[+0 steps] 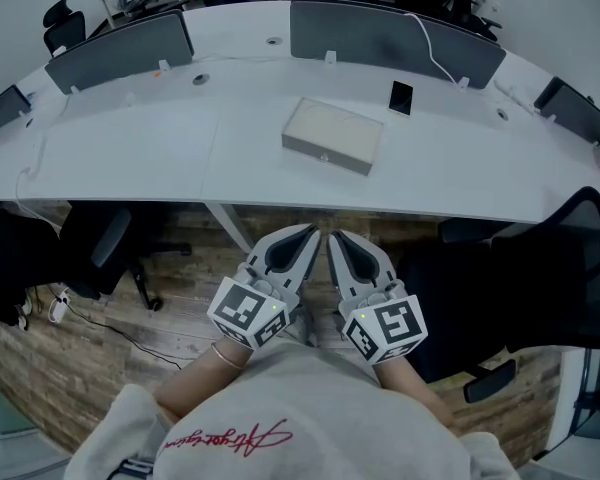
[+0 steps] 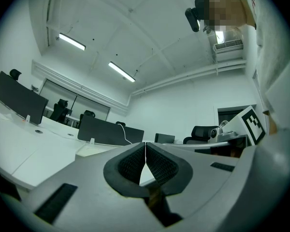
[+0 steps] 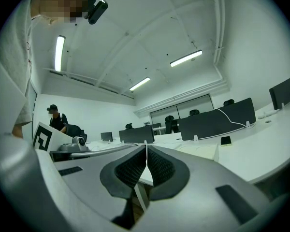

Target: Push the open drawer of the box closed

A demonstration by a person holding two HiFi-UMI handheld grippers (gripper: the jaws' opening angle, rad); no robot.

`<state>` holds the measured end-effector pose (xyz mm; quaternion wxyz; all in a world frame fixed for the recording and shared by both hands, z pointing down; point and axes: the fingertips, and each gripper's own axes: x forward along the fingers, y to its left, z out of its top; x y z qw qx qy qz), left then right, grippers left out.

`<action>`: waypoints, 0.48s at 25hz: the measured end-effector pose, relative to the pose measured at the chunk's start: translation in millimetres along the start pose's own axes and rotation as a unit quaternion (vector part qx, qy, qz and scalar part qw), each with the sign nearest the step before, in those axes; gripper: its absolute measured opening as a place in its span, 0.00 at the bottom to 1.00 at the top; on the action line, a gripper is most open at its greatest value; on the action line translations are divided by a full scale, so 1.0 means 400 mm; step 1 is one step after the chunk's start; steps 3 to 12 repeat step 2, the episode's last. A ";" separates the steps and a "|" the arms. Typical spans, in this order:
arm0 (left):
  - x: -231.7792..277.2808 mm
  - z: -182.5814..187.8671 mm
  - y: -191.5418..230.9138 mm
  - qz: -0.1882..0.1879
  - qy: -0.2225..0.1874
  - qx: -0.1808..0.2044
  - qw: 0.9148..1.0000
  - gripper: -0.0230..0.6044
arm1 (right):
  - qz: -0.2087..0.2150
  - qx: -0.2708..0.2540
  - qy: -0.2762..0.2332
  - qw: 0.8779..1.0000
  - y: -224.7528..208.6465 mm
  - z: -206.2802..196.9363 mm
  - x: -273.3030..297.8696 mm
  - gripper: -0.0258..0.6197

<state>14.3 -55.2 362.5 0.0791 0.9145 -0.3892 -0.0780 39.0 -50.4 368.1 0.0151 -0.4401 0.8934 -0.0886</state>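
Note:
A flat grey-white box [image 1: 332,134] lies on the white desk [image 1: 160,158], its front face with a small knob turned toward me; I cannot make out how far its drawer stands out. Both grippers hang side by side in front of my chest, below the desk's near edge and well short of the box. My left gripper [image 1: 313,232] is shut with nothing between its pads [image 2: 135,162]. My right gripper [image 1: 331,238] is shut too, empty, pads [image 3: 157,164] touching. The box shows as a pale slab [image 3: 201,151] in the right gripper view.
A black phone [image 1: 401,96] lies behind the box at its right. Grey divider screens [image 1: 392,38] line the desk's far edge, with a white cable over one. Black office chairs [image 1: 110,253] stand under the desk at left and right. A person [image 3: 55,118] stands far off.

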 end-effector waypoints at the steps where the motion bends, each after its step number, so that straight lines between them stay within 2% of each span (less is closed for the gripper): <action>1: -0.001 -0.001 0.000 0.000 0.000 0.000 1.000 0.06 | 0.000 0.000 0.000 1.000 0.000 -0.002 0.000 0.08; 12: -0.002 -0.003 0.001 0.000 0.000 0.001 1.000 0.06 | -0.001 0.000 0.000 1.000 -0.001 -0.003 0.000 0.08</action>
